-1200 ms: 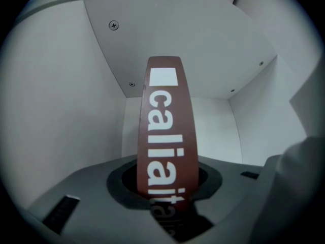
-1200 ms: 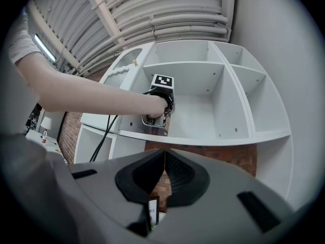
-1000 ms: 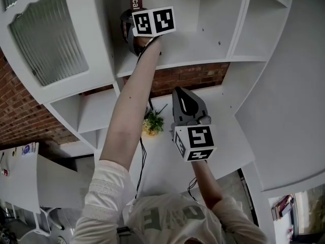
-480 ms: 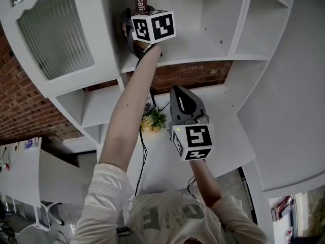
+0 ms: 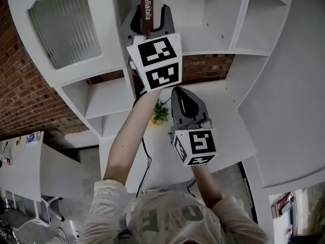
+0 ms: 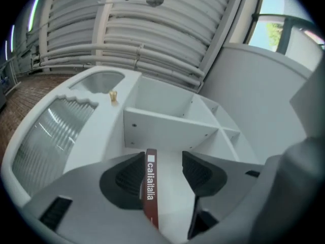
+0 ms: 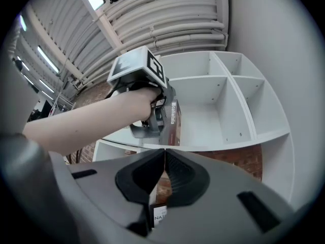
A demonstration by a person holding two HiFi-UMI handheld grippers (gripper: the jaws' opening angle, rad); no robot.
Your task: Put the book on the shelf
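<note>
A dark red book with white lettering on its spine stands upright on the white shelf, in the compartment next to the cabinet wall. My left gripper is open around the book. The spine lies close to the left pad, and a clear gap separates it from the right pad. My right gripper hangs lower, in front of the shelf unit, with its jaws shut and nothing seen between them. The right gripper view shows the book on the shelf board with the left gripper around it.
A ribbed-glass cabinet door stands left of the compartment. Below the shelf are a brick wall, a white desk, a small plant and a dark cable. More open compartments lie to the right.
The left gripper's jaws have opened and the gripper has drawn back out of the compartment toward me. The book stays standing on the shelf. The right gripper has barely moved.
</note>
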